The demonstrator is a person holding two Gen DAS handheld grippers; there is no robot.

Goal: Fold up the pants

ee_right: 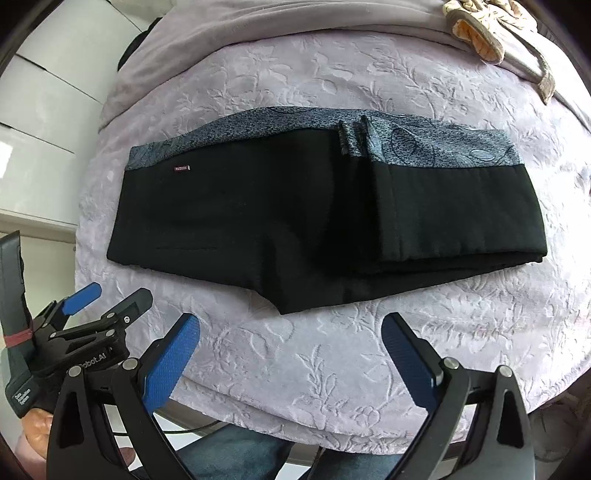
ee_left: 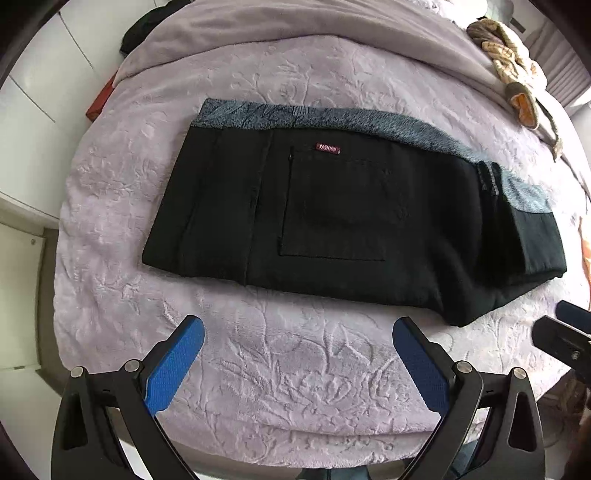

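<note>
Black pants [ee_left: 332, 221] lie folded in a flat rectangle on the lilac bedspread [ee_left: 295, 369], blue-grey patterned lining showing along the far edge and a red label near a back pocket. In the right wrist view the pants [ee_right: 295, 229] show a second folded layer stacked on the right end. My left gripper [ee_left: 297, 332] hovers open just in front of the near edge, nothing between its blue pads. My right gripper [ee_right: 290, 328] is also open and empty, close to the pants' near corner. The left gripper [ee_right: 107, 295] shows at the lower left of the right wrist view, also open.
A beige patterned garment [ee_left: 513, 70] lies at the bed's far right, a dark garment [ee_left: 144, 29] at the far left. White cabinets [ee_left: 33, 92] stand left of the bed. The bedspread's near edge [ee_right: 314, 428] drops off over a person's jeans.
</note>
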